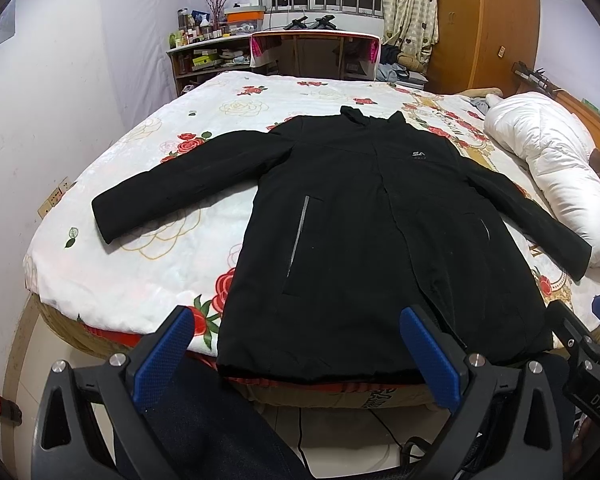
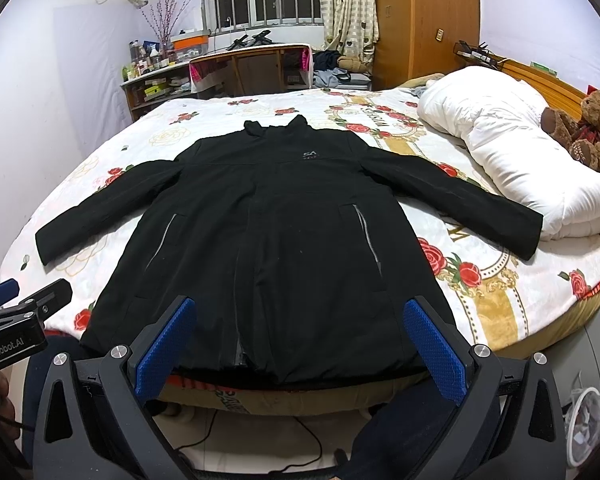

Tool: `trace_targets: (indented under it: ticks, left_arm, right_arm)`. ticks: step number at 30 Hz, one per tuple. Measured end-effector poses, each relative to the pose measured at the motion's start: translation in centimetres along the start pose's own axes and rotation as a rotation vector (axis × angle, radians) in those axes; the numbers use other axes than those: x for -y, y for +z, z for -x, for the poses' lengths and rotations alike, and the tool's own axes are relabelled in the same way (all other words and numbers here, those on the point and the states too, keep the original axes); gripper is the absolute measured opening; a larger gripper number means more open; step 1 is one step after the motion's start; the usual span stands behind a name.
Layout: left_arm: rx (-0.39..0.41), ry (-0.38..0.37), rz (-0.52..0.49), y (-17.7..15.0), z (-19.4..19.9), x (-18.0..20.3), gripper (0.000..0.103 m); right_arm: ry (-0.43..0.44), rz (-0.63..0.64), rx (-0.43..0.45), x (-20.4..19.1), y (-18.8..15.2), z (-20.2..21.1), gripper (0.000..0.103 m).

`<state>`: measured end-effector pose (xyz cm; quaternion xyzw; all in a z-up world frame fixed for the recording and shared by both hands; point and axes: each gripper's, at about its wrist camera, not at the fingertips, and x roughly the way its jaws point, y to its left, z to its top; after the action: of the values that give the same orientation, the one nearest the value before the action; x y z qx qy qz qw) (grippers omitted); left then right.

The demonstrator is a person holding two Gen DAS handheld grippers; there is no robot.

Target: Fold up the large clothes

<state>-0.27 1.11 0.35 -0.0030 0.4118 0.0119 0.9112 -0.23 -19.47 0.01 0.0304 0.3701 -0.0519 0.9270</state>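
Note:
A black jacket lies flat and face up on the bed, front shut, collar at the far end, both sleeves spread out to the sides. Its hem hangs at the near edge of the bed. My left gripper is open, held just short of the hem, its blue pads wide apart with nothing between them. My right gripper is also open above the hem's middle, empty. The right gripper shows at the right edge of the left wrist view, and the left gripper at the left edge of the right wrist view.
The bed carries a white rose-print cover. A rolled white duvet lies on the right beside the sleeve, with a teddy bear behind it. A cluttered desk stands past the bed. The person's dark trouser legs are below the grippers.

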Motion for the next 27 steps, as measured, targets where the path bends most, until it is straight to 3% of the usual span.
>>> trace_targets:
  ticks: [17, 22, 27]
  left_arm:
    - [0.004, -0.005, 0.021, 1.3, -1.4, -1.7, 0.103]
    - [0.012, -0.044, 0.090, 3.3, -2.4, -5.6, 0.103]
    - [0.034, 0.028, 0.168, 5.0, -4.0, -11.3, 0.103]
  right_arm:
    - [0.001, 0.032, 0.012, -0.8, 1.0, -0.7, 0.103]
    - [0.072, 0.136, 0.060, -3.6, 3.5, -2.7, 0.103]
    - [0.178, 0.255, 0.082, -8.4, 7.0, -6.2, 0.103]
